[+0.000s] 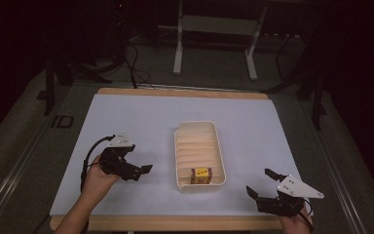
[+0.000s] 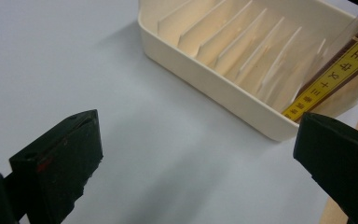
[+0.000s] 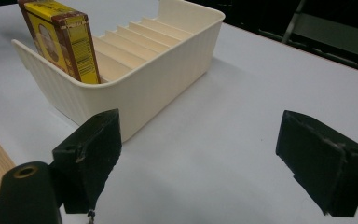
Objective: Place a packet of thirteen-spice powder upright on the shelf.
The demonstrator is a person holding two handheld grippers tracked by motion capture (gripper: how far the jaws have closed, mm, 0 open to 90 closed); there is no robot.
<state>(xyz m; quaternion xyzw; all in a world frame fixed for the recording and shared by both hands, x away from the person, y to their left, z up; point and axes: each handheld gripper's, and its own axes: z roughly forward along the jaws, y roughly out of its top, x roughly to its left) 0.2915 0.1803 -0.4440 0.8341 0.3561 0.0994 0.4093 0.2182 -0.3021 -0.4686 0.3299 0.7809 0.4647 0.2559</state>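
your l gripper (image 1: 145, 170) and r gripper (image 1: 261, 183) are both wide open, holding nothing, either side of the tray (image 1: 218, 146). box (image 1: 201, 175) stands upright in tray's nearest slot, on the mat (image 1: 126, 117).

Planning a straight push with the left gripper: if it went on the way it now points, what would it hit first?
Probably the near long wall of the cream slotted tray. The left gripper, jaws open, points across bare table sheet toward it, near the end holding the yellow box. Depth is uncertain.
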